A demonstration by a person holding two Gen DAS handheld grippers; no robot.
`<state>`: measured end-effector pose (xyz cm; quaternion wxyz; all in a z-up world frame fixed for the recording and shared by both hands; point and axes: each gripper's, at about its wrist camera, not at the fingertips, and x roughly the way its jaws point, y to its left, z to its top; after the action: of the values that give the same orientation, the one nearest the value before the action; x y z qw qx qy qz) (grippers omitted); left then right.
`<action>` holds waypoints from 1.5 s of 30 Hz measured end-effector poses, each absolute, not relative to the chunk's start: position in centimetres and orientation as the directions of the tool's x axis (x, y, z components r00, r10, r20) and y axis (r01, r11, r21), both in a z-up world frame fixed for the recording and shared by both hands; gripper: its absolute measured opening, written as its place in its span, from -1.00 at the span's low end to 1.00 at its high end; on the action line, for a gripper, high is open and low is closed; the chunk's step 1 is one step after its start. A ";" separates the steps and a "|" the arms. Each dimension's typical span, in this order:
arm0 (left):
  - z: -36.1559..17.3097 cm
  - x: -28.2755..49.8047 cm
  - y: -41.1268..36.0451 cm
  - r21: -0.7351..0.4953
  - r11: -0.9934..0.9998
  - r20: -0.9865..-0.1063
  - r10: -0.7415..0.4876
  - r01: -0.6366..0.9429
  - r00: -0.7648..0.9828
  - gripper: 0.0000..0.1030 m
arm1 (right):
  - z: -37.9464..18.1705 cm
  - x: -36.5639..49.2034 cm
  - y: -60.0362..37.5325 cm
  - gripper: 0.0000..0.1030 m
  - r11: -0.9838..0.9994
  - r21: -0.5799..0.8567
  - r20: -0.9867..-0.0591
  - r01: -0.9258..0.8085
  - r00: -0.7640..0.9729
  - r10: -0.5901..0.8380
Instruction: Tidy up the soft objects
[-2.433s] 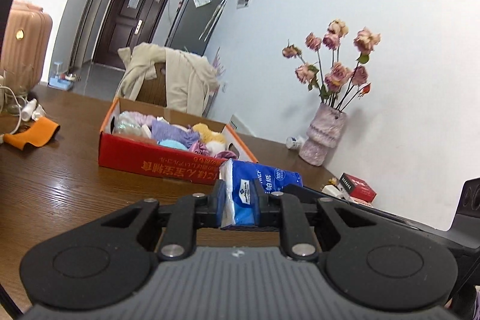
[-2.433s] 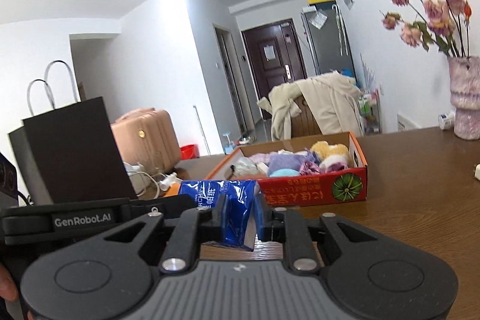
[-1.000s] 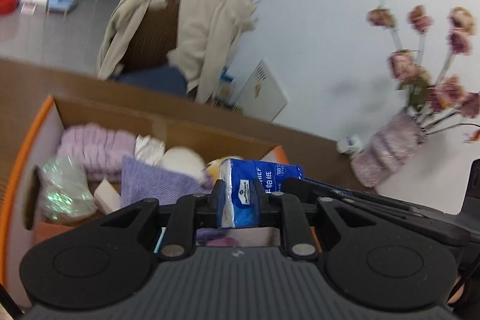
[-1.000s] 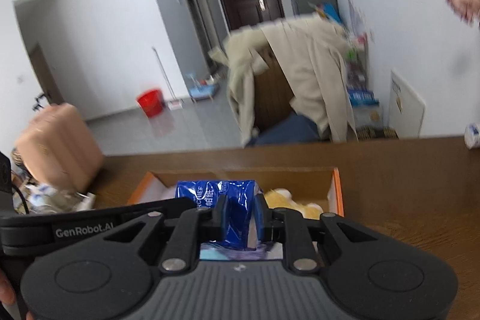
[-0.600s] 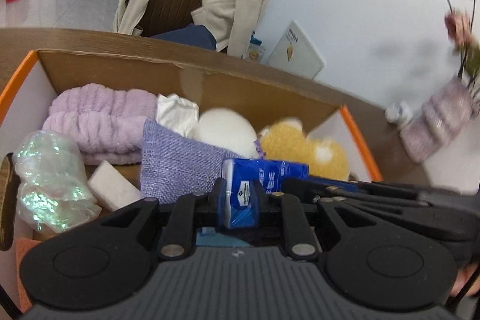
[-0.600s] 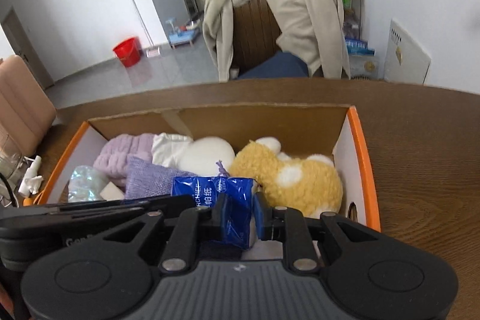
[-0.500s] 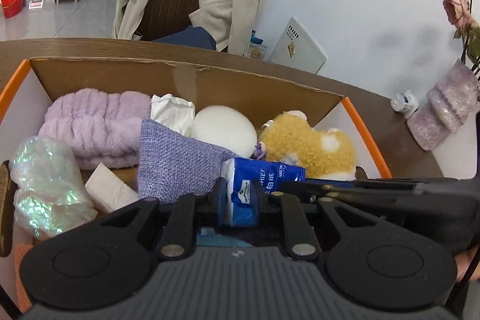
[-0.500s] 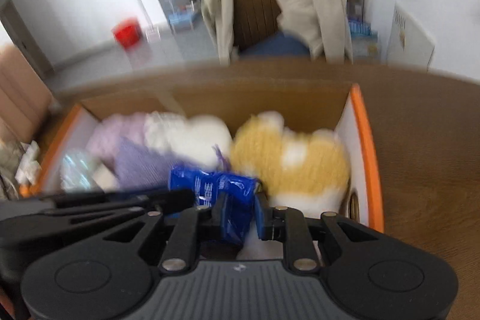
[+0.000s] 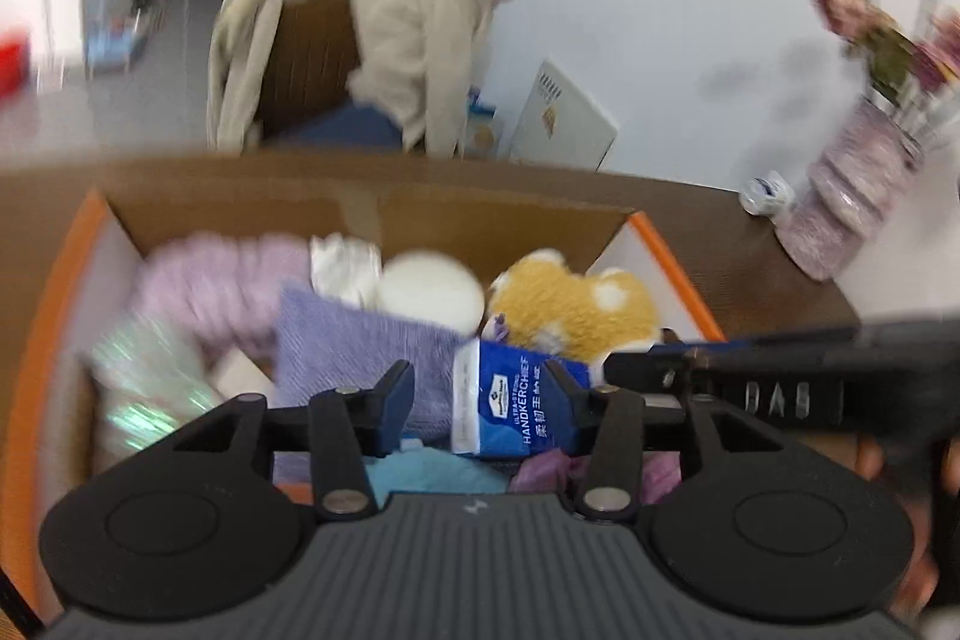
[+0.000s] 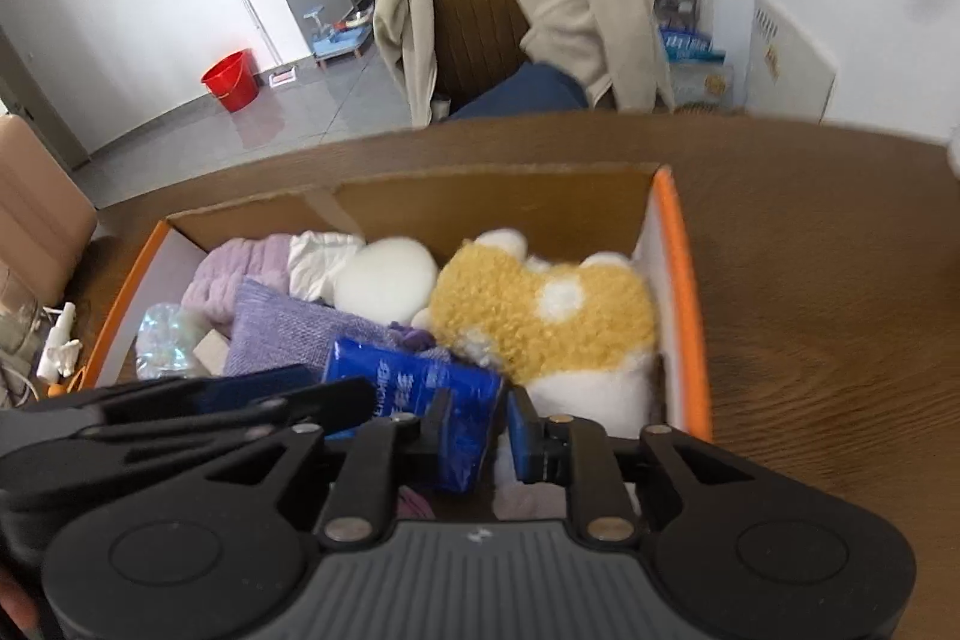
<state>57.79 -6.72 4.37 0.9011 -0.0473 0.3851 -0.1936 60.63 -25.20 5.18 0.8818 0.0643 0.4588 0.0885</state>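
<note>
- Now both grippers release blue handkerchief pack (image 9: 510, 403) over cardboard box (image 10: 681, 280).
- left gripper (image 9: 480, 397) jaws just opened wide, pack touching only the right one.
- right gripper (image 10: 474, 427) jaws just parting, pack loose between.
- Best: drop it at 6 o'clock of yellow plush (image 10: 540, 316), then lift straight up.

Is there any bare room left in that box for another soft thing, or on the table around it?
The box is crowded: yellow plush toy, white pad, purple cloth and tissue pack fill it. Only a strip of bare floor shows along its left wall. The wooden table right of the box is bare.
</note>
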 end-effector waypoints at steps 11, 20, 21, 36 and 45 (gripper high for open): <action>12.8 49.2 -1.9 -0.095 0.972 -0.630 -0.225 0.215 0.743 0.29 | 15.5 50.5 -26.2 -0.20 0.987 0.106 -0.706 -0.123 0.689 0.162; 16.0 42.3 -0.1 -0.024 0.994 -0.540 -0.104 0.108 0.835 0.73 | 18.7 42.5 -26.4 0.41 0.991 0.040 -0.616 -0.124 0.778 0.122; 16.1 41.7 -0.1 -0.017 0.994 -0.531 -0.097 0.104 0.842 0.77 | 18.7 42.0 -26.3 0.48 0.992 0.037 -0.597 -0.117 0.794 0.116; 12.1 25.7 2.4 -0.036 0.999 -0.254 -0.020 0.012 0.967 1.00 | 14.0 26.7 -26.1 0.83 0.999 -0.016 -0.201 -0.045 0.979 0.041; 7.0 16.3 3.1 -0.001 1.000 -0.232 -0.013 0.013 0.973 1.00 | 8.5 17.8 -24.0 0.86 0.998 -0.042 -0.153 -0.055 0.987 0.048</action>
<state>16.34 3.09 7.04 0.9931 0.0004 0.1169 -0.0064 17.76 -23.95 8.54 0.9965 -0.0229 0.0762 0.0258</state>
